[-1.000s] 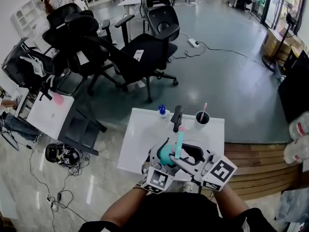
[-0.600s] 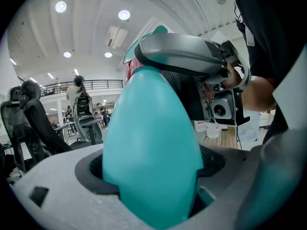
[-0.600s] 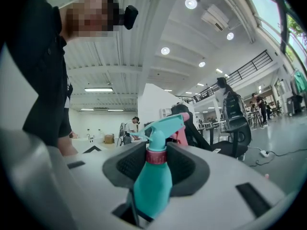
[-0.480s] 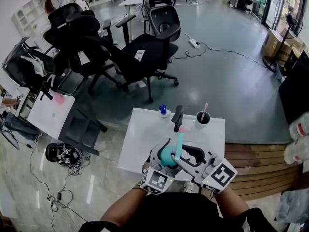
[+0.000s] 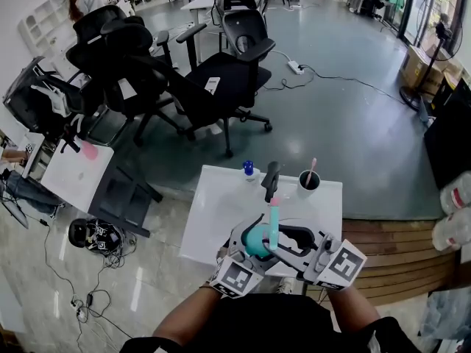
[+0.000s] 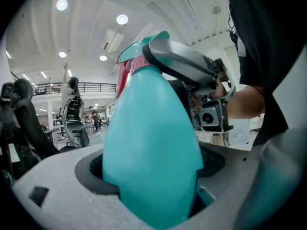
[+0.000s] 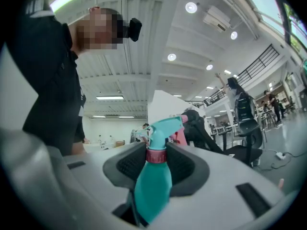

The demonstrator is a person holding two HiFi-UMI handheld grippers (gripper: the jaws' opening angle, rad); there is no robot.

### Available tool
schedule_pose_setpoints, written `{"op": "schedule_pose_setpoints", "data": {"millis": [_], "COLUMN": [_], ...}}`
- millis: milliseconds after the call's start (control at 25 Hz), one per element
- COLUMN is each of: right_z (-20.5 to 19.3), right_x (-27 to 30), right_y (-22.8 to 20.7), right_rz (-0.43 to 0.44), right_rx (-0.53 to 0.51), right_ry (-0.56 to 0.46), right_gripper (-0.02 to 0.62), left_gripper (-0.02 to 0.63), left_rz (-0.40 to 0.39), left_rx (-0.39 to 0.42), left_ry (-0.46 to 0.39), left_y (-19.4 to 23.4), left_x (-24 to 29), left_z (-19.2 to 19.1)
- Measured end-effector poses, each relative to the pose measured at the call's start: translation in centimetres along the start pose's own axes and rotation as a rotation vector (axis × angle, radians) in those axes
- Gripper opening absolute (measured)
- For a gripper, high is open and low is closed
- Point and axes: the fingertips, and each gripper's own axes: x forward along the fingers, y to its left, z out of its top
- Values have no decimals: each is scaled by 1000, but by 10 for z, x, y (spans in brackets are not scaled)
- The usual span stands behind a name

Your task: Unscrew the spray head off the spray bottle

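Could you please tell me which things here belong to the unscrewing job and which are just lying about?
In the job: spray bottle, held in the left tool; spray head; pink collar, on which the jaws of the right tool have just been closing.
Lying about: small blue-capped bottle, black object, cup, all on the table.

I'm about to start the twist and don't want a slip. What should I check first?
1. Left gripper clamped on the spray bottle body: ok.
2. Right gripper on the pink collar: ok; its jaws have just been closing, and both pads touch the collar.
3. Spray head seated on the bottle: ok, not yet off.
4. Thread loosened: cannot tell.
5. Cup on the table apart from the bottle: ok.
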Motion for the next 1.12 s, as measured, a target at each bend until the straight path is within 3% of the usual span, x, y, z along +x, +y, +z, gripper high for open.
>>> {"op": "schedule_pose_setpoints", "data": {"millis": [160, 280, 440, 560, 640, 720, 800, 960, 1120], "right_z": [2, 0, 2, 3, 3, 2, 2, -1, -2], "right_x": [-6, -10, -12, -11, -9, -7, -4, 2, 8], "right_y": [18, 33, 41, 44, 45, 42, 32, 6, 3], "right_rz": [223, 363, 452, 478, 466, 420, 329, 116, 33], "right_rx": [21, 17, 5, 23, 34, 40, 51, 19, 36], "right_ry": [16, 75, 89, 59, 45, 37, 29, 2, 23], "right_gripper": [137, 137, 138, 138, 141, 163, 238, 259, 253], "left_gripper": [465, 465, 466, 465, 465, 465, 465, 465, 465], "left_rz": [-202, -299, -374, -384, -357, -276, -166, 51, 182], "left_rx": [12, 36, 26, -5, -22, -42, -47, -89, -123], "left_ry": [-76, -99, -132, -156, -141, -108, -57, 2, 31], "left_y": [-25, -41, -52, -53, -50, -37, -15, 30, 56], "left_x": [-6, -12, -18, -22, -23, -22, -20, -21, -22], "left_z": [15, 17, 22, 31, 28, 19, 4, -10, -15]}}
